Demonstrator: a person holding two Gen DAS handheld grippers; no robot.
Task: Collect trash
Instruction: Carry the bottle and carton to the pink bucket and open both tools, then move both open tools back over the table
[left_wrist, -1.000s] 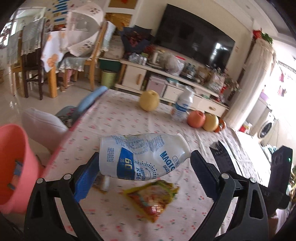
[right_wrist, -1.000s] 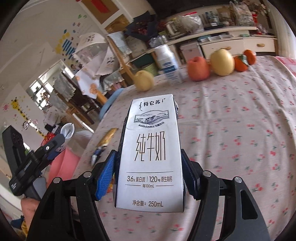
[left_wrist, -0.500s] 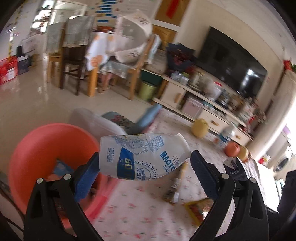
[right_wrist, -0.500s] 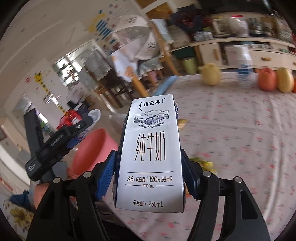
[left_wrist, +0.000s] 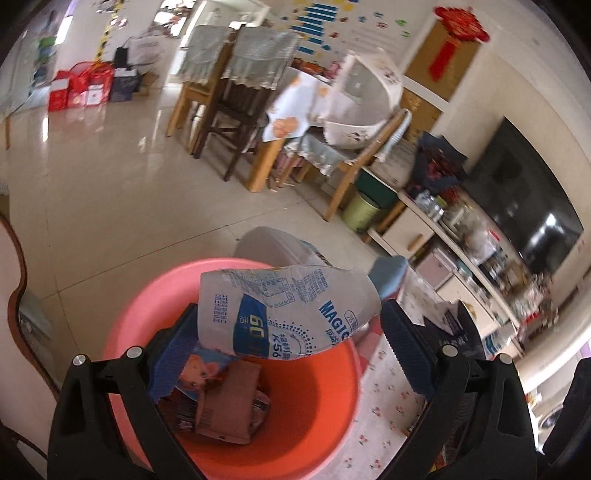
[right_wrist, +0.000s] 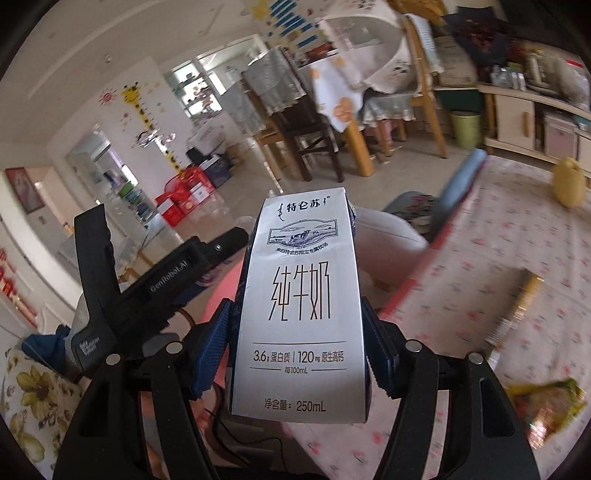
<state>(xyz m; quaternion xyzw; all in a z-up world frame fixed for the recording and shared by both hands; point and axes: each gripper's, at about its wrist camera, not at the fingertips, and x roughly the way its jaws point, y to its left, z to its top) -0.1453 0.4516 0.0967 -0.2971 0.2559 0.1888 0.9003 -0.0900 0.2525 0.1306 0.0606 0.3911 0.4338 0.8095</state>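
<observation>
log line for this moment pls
left gripper: crushed bottle over pink basin | right gripper: holds milk carton

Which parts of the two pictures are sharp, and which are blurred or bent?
Left wrist view: the bottle and basin are sharp, the shelf by the TV is smeared, floor lines bend. Right wrist view: the carton print is crisp, the tablecloth and wrapper are blurred.

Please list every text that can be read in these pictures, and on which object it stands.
"MAGIC", "K56": crushed bottle.
"特仑苏", "纯牛奶", "3.6g 蛋白质", "120mg 原生高钙", "每100mL", "净含量: 250mL": milk carton.
"GenRobot.AI": left gripper's body.
Small print on the bottle, carton emblem and wrappers: unreadable.
</observation>
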